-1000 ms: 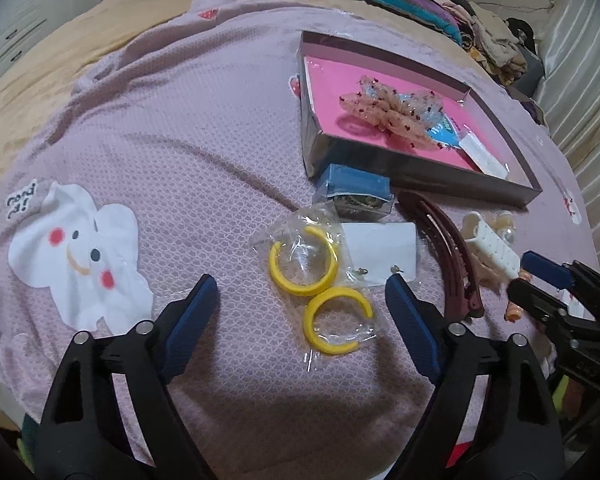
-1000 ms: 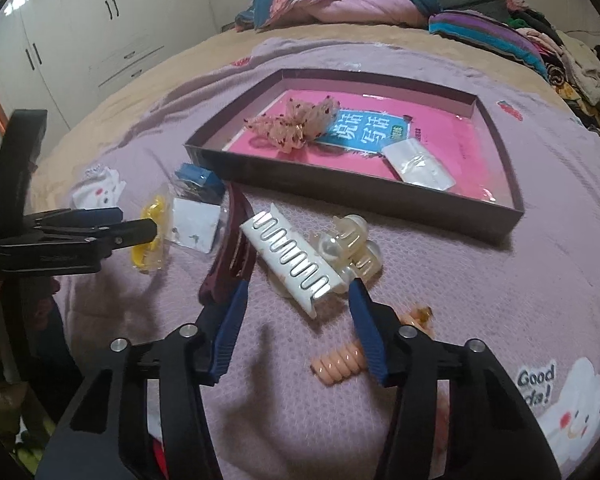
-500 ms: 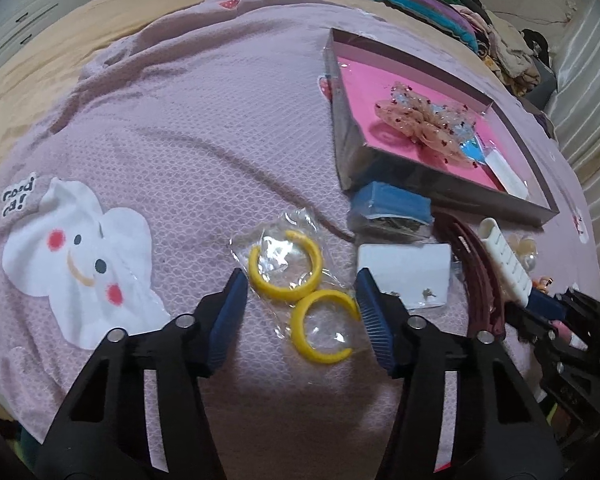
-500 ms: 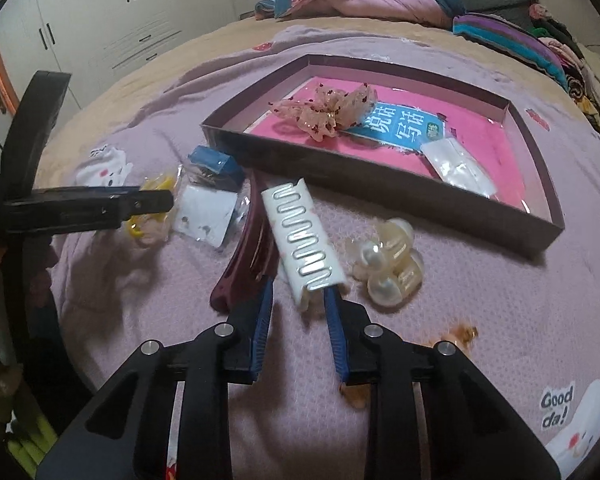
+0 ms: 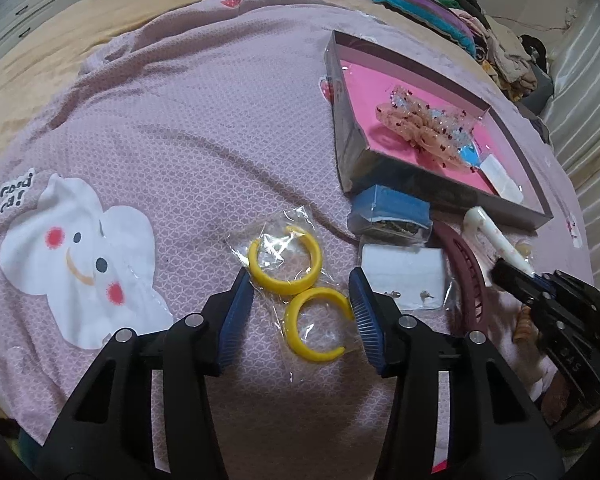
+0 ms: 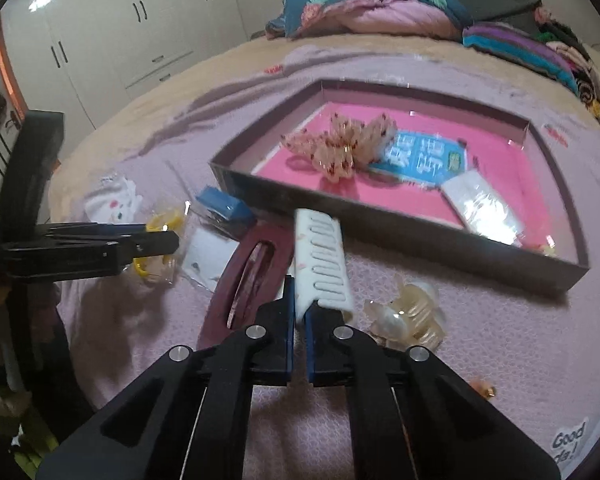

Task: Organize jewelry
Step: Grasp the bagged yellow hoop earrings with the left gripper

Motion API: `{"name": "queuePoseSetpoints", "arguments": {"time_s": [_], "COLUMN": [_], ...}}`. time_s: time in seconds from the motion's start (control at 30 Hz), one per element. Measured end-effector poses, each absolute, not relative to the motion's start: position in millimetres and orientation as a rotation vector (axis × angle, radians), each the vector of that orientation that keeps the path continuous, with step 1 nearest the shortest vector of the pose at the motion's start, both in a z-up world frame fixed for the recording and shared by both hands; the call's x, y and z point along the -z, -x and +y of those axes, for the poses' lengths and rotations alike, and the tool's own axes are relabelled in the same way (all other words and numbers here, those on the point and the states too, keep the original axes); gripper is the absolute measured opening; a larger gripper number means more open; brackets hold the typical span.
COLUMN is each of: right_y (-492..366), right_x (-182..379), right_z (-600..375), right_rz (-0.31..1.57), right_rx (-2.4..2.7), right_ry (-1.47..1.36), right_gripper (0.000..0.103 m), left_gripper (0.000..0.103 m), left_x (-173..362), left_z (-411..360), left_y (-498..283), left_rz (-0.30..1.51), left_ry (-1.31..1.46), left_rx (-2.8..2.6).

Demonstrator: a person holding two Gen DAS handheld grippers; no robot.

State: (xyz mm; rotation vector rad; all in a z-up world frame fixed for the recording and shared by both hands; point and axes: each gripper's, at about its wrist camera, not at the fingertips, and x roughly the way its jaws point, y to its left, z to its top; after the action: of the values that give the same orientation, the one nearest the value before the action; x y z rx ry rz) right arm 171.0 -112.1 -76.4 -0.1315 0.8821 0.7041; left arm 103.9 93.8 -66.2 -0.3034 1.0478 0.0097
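Note:
A clear bag with two yellow hoop earrings (image 5: 296, 288) lies on the pink bedspread between the fingers of my left gripper (image 5: 298, 292). Its jaws are closing, and both pads touch the hoops' outer edges. My right gripper (image 6: 298, 300) is shut on the near end of a white comb-shaped hair clip (image 6: 320, 256), which points toward the grey box with a pink floor (image 6: 420, 236). In the left wrist view the right gripper (image 5: 518, 276) comes in from the right, with the white clip (image 5: 488, 232) in its tips. A peach scrunchie (image 6: 340, 148) and a small packet lie in the box.
A maroon hair clip (image 6: 256, 276) lies just left of the white one, and a pearl claw clip (image 6: 404, 316) just right. A blue box (image 5: 392, 204) and a white earring card (image 5: 400, 276) sit beside the hoops. An orange spiral tie (image 5: 524, 324) is under the right gripper.
The left jaws narrowed from wide apart to touching the bag of hoops. The right jaws moved forward and shut on the white clip's end, which now stands off the bedspread.

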Motion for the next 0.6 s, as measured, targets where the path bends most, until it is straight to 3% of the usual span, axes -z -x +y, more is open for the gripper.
{"name": "queuePoseSetpoints", "arguments": {"time_s": [0.6], "right_y": [-148], "right_x": [25], "right_z": [-199], "right_rz": [0.802], "right_rx": [-0.588], "right_ry": [0.014], "right_gripper": [0.003], "left_gripper": [0.041], "left_x": [1], "left_z": [68], "left_y": [-109], "left_rz": [0.94], "left_ry": [0.267], "left_rx": [0.043]}}
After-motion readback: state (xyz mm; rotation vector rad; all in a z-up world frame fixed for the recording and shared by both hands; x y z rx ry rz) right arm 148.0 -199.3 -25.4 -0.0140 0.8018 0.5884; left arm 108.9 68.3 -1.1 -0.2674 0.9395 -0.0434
